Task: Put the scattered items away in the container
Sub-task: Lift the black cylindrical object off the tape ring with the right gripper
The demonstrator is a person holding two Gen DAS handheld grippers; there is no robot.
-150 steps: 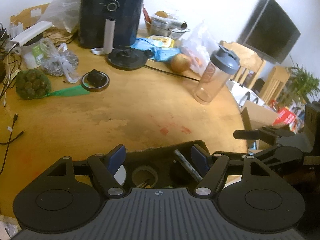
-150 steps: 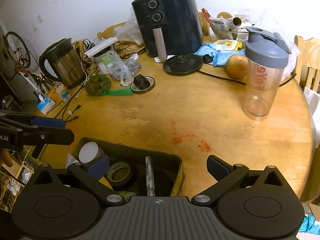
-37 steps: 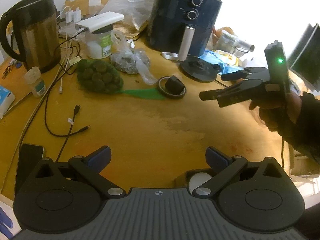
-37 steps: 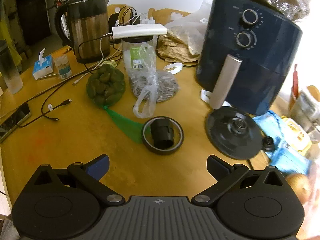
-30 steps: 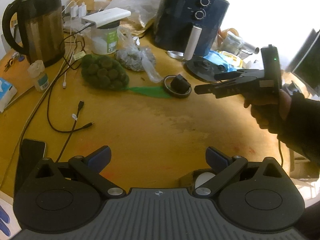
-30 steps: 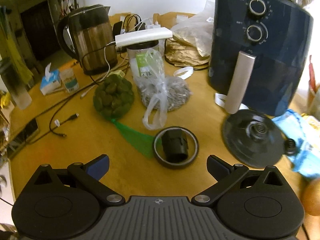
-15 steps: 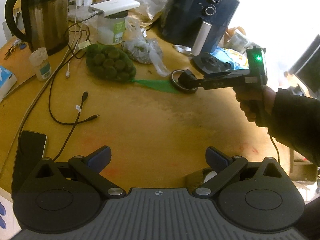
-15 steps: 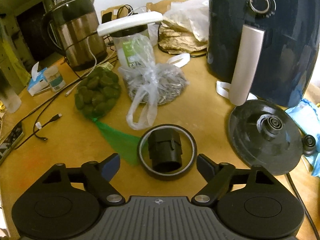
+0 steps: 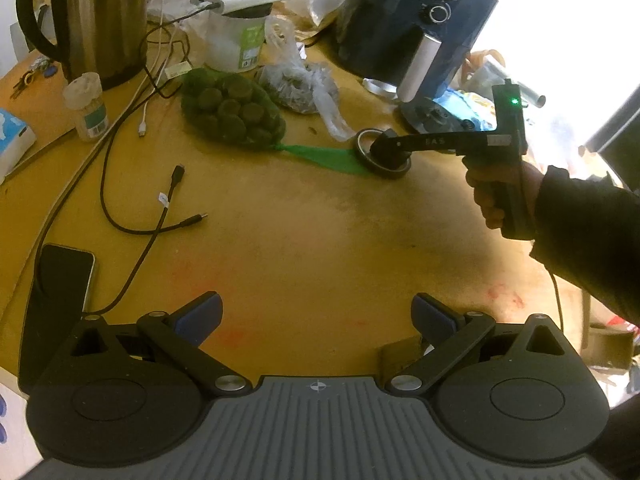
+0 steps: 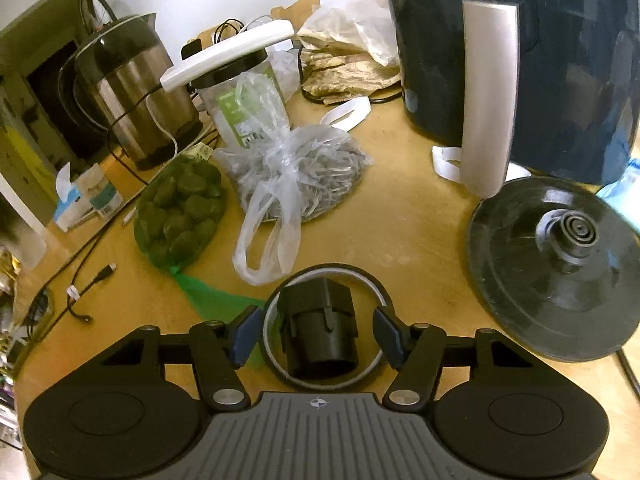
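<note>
A roll of tape (image 10: pixel 325 271) lies flat on the wooden table (image 10: pixel 400 240) with a black cylindrical piece (image 10: pixel 320 332) inside its ring. My right gripper (image 10: pixel 316 336) is low over it. Its jaws are closing, one blue pad on each side of the ring and close to its rim. I see no firm press. The left wrist view shows that gripper (image 9: pixel 386 148), held by a hand (image 9: pixel 496 196), reaching the tape (image 9: pixel 362 140). My left gripper (image 9: pixel 316 316) stands open over bare table. A corner of the cardboard box (image 9: pixel 394 354) shows behind its right finger.
A green net bag (image 10: pixel 180 208) and a clear plastic bag (image 10: pixel 296 176) lie just beyond the tape. The kettle base (image 10: pixel 560 264) and air fryer (image 10: pixel 560 60) stand to the right. The kettle (image 9: pixel 100 20), cables (image 9: pixel 160 208) and a phone (image 9: pixel 56 288) are to the left.
My right gripper has moved forward and down onto the tape roll, and its jaws have narrowed from wide to just outside the ring. My left gripper has drifted slightly.
</note>
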